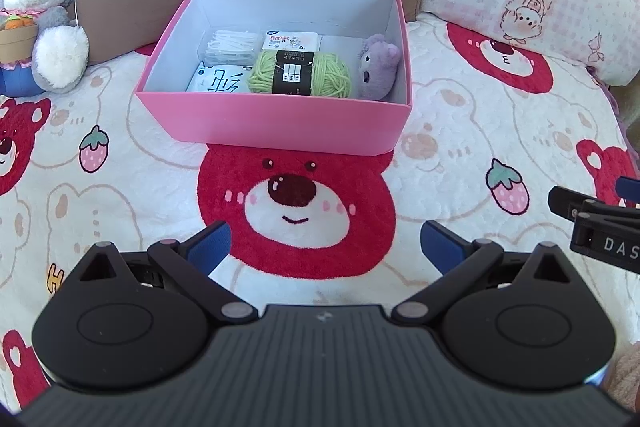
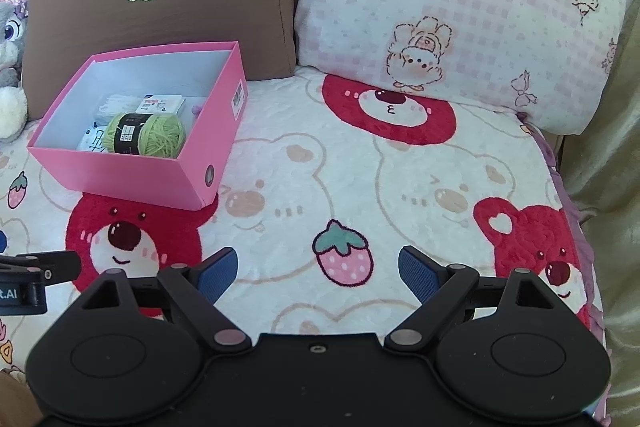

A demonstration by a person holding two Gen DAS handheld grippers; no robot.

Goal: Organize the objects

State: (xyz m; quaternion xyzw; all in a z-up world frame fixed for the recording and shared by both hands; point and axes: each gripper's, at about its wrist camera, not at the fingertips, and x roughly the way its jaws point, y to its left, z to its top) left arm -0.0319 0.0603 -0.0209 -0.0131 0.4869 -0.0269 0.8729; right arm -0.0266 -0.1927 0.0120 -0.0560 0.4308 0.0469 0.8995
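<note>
Upper centre of left view: pink box (image 1: pixel 276 131) holding green yarn (image 1: pixel 300 74), purple plush (image 1: pixel 378 67), packets. Left gripper (image 1: pixel 324 247) & right gripper (image 2: pixel 318 269) fingers spread wide, empty. Nothing loose visible; probably done. Bear blanket (image 2: pixel 360 187) on bed, w/ pillows behind.

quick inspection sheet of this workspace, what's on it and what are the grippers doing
surface: bear-print blanket, soft and uneven
job's things: pink box holds green yarn, purple plush, white packets, clear case of white sticks
clutter: nothing seen loose on the blanket
grippers: left gripper and right gripper both open, empty, short of the box
cables: nothing seen
surroundings: brown cushion, pink pillow, rabbit plush
</note>
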